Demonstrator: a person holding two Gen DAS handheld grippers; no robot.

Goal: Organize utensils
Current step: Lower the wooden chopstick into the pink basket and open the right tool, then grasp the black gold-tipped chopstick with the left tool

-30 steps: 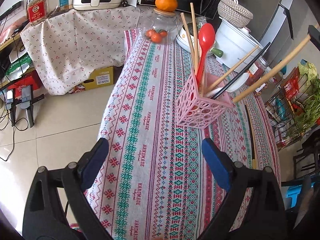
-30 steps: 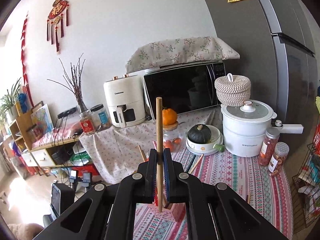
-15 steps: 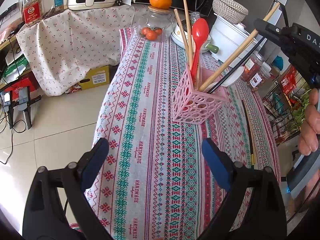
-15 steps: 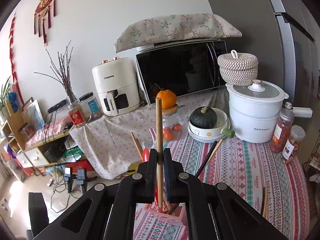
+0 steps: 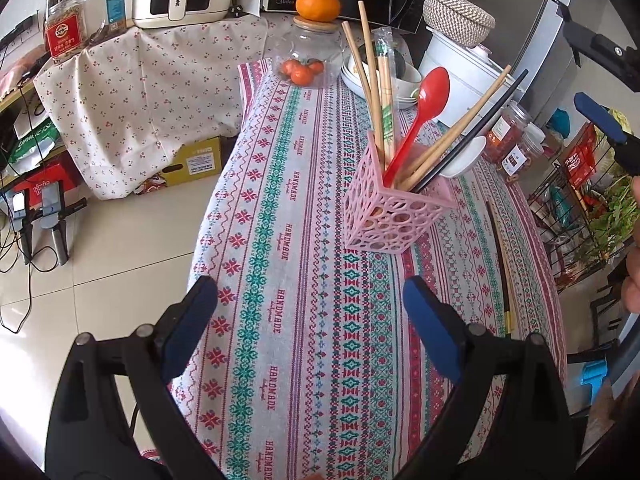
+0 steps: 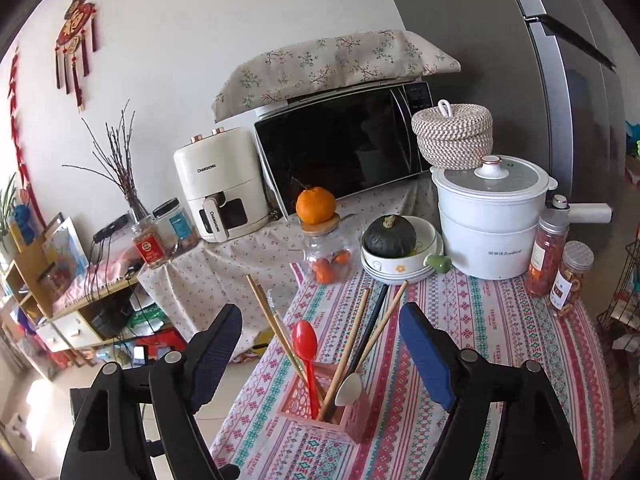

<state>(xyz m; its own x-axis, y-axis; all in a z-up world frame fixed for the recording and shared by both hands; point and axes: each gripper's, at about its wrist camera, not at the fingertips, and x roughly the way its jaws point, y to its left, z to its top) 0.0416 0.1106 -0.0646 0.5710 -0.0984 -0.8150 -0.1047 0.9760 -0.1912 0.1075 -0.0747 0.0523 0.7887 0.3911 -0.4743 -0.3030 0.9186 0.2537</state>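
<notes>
- the pink holder (image 5: 394, 216) stands on the striped tablecloth (image 5: 288, 240), near the middle of the table.
- a red spoon (image 5: 424, 104), wooden chopsticks (image 5: 374, 76) and a black chopstick (image 5: 480, 120) stick up out of it.
- the left gripper (image 5: 310, 320) is wide open and holds nothing.
- the right gripper (image 6: 320, 344) is wide open above the holder and holds nothing too.
- two more chopsticks (image 5: 502, 264) lie flat on the cloth beside the holder.

A home kitchen: a microwave (image 6: 344, 152) and air fryer (image 6: 220, 184) stand along the wall behind the counter (image 6: 480, 320), a fridge (image 6: 560, 80) rises at its right corner, and a white cooking pot (image 6: 490, 216), squash (image 6: 390, 236) and spice jars (image 6: 550, 256) crowd its far edge.
</notes>
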